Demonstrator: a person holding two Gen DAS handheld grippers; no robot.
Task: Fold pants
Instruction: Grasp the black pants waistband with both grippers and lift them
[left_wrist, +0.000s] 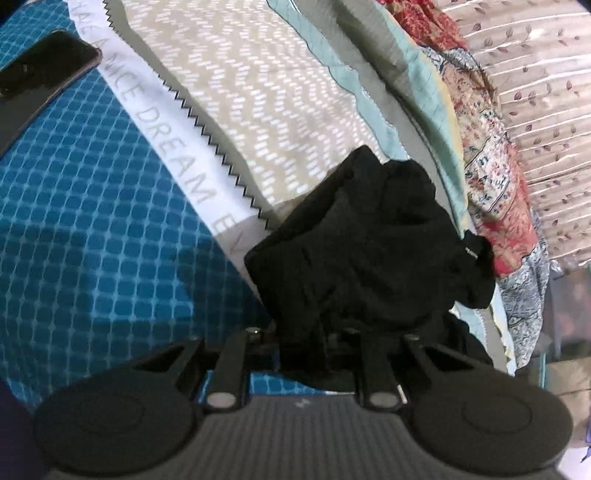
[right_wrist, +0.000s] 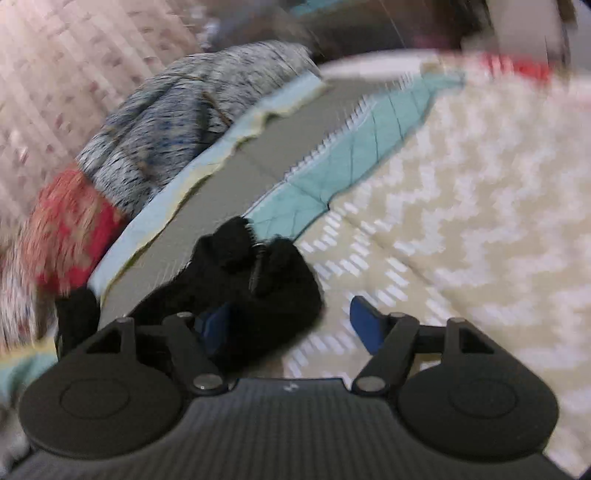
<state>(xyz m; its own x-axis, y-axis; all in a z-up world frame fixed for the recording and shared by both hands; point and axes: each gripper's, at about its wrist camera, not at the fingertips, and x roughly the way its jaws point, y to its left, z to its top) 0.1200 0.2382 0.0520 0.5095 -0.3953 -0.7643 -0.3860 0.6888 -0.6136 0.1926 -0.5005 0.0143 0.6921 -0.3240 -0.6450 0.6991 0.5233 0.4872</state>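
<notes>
The black pants (left_wrist: 369, 243) are seen bunched above the bed (left_wrist: 258, 110), near its cluttered far edge, clamped in the left gripper (left_wrist: 325, 350). The right gripper (right_wrist: 291, 325) is spread wide, one blue finger (right_wrist: 365, 325) bare, cloth draped over the other. A snag on that finger, or a slipping bundle, could spoil the fold.

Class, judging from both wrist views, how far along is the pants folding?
Done: nothing looks folded; the black pants are bunched. In hand: the left gripper is clamped on them; the right gripper is open beside the cloth. Left: spreading them on the bed cover and every fold.
</notes>
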